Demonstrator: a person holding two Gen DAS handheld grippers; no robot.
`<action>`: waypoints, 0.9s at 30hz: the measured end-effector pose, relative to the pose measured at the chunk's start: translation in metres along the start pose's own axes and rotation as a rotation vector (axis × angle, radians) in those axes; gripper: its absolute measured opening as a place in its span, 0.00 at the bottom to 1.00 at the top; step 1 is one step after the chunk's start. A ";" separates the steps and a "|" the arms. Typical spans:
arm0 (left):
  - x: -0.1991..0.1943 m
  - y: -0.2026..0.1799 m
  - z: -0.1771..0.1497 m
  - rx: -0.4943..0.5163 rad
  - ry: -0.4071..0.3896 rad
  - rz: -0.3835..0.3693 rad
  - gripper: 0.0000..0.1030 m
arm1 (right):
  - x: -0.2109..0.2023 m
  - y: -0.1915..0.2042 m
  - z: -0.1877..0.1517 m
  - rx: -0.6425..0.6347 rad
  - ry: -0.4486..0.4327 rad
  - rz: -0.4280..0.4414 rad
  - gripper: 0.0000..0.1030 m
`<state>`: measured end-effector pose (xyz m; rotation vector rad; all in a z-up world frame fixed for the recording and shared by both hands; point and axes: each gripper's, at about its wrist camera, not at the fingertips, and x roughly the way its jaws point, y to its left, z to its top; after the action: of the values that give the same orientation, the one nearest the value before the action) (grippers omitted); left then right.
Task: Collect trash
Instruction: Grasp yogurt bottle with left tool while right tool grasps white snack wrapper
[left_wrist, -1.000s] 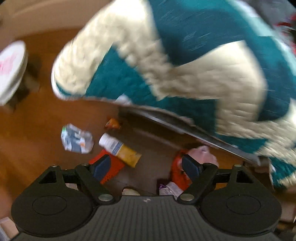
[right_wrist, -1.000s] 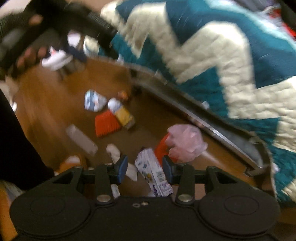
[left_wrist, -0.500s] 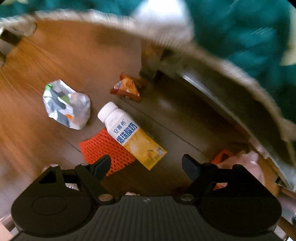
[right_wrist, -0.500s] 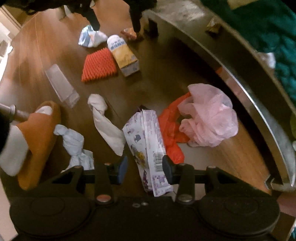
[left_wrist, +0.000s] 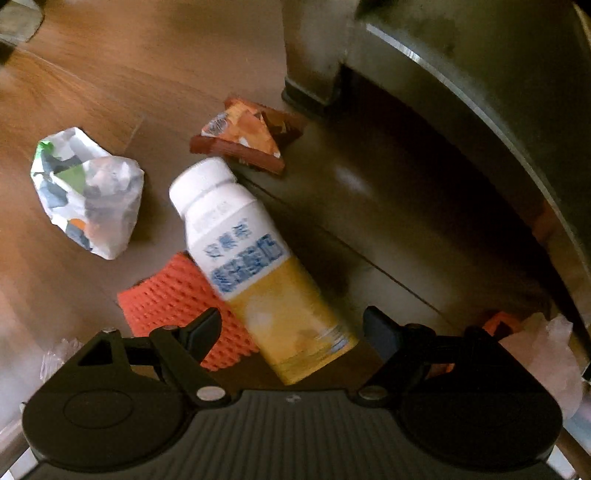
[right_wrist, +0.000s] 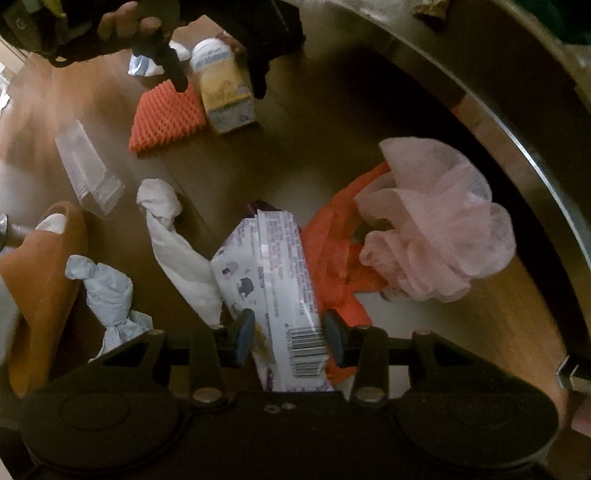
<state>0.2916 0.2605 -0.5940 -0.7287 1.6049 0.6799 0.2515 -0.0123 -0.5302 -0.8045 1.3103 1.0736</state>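
Observation:
A white and yellow drink bottle (left_wrist: 258, 258) lies on the wooden floor, its yellow end between the fingers of my left gripper (left_wrist: 293, 328). That gripper is open and its pads stand clear of the bottle. The right wrist view shows the same left gripper (right_wrist: 218, 83), held by a hand, straddling the bottle (right_wrist: 225, 88). My right gripper (right_wrist: 288, 336) is open just above a white and purple wrapper (right_wrist: 273, 280), which lies flat between its fingers.
Near the bottle lie a crumpled foil wrapper (left_wrist: 88, 192), an orange snack packet (left_wrist: 243, 136) and an orange foam net (left_wrist: 173, 302). Pink mesh (right_wrist: 436, 221), a red bag (right_wrist: 332, 258), twisted tissues (right_wrist: 173, 240) and a slippered foot (right_wrist: 40, 280) surround the wrapper. A metal bed rail (left_wrist: 480, 110) curves on the right.
Both grippers have sunk toward the floor. The teal and cream quilt has left both views. The bottle and the wrapper now loom large between the fingers.

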 end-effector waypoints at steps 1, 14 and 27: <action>0.003 0.000 0.000 0.001 0.004 -0.006 0.80 | 0.001 0.001 0.000 -0.003 0.004 -0.001 0.40; -0.001 0.005 -0.010 -0.001 0.008 0.005 0.49 | -0.003 0.020 -0.003 -0.032 -0.006 -0.052 0.18; -0.086 -0.005 -0.062 0.058 -0.032 -0.032 0.43 | -0.090 0.023 0.004 0.148 -0.090 -0.101 0.11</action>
<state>0.2666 0.2177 -0.5006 -0.6961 1.5742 0.6163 0.2371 -0.0154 -0.4386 -0.6957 1.2446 0.9117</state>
